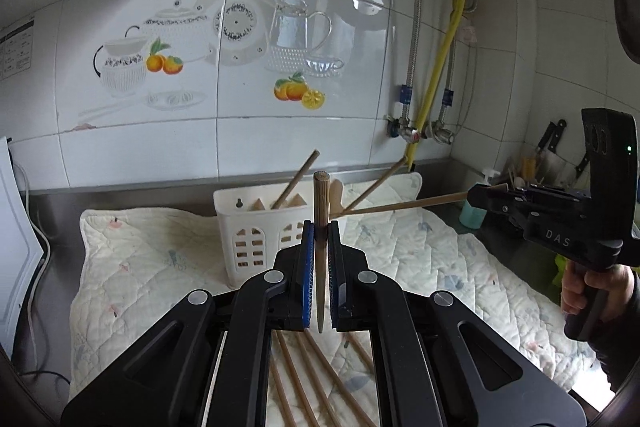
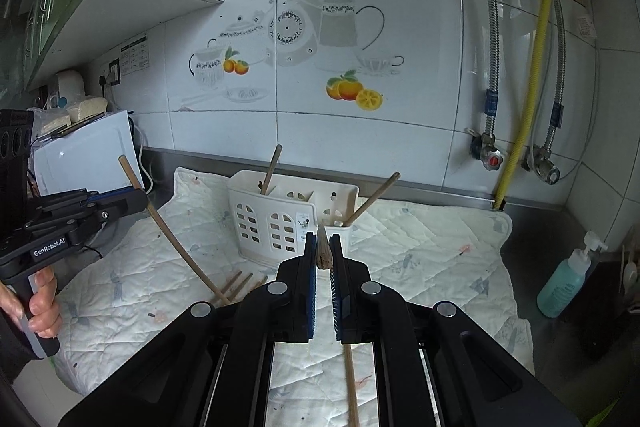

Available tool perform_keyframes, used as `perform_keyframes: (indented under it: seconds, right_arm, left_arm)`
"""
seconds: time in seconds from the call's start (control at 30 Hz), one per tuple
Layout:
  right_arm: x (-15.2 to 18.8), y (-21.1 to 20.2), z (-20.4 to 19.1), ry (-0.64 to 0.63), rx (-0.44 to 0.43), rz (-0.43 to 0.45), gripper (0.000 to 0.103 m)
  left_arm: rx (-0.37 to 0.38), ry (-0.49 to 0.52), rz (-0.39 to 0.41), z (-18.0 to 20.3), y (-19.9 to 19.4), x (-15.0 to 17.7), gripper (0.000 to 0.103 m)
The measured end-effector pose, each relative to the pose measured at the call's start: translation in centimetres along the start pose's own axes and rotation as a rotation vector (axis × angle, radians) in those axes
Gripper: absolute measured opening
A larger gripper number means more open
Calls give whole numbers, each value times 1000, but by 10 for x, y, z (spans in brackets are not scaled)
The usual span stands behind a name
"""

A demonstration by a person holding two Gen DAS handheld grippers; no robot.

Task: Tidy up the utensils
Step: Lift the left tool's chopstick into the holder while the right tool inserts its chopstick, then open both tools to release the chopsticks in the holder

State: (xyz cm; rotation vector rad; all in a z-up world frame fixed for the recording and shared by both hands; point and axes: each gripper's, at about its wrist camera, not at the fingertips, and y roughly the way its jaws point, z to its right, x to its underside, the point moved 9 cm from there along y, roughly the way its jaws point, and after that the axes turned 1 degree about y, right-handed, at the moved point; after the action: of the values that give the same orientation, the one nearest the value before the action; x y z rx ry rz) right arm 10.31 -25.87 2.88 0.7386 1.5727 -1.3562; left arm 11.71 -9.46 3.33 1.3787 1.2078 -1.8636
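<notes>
My left gripper is shut on a wooden chopstick that stands upright between its blue pads, in front of the white slotted utensil basket. My right gripper is shut on another chopstick, whose shaft runs back under the jaws. In the left wrist view the right gripper holds its chopstick pointing at the basket. In the right wrist view the left gripper is at the left with its chopstick slanting down. Two chopsticks lean in the basket.
A quilted mat covers the counter, with several loose chopsticks lying near its front. A soap bottle stands at the right, knives behind it. A white appliance is at the left. Pipes and valves line the tiled wall.
</notes>
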Motion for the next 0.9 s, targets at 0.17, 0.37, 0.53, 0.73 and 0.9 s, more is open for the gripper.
perform_keyframes:
  seconds: [0.17,0.37,0.53,0.73,0.9]
  right_arm:
    - [-28,2,4,-23,-2,-4,6]
    - [-41,24,19,-4,-24,-123,6]
    - [-49,48,26,-9,-39,-207,6]
    - [-56,78,29,-1,-66,-317,7]
    - [-62,102,31,22,-100,-396,7]
  left_arm:
    - [-47,47,89,-8,-8,-45,5]
    - [-98,87,183,-18,-7,-101,5]
    - [-149,94,203,-31,14,-126,5]
    - [-196,79,139,-50,53,-127,5]
    - [-209,52,82,-66,76,-116,5]
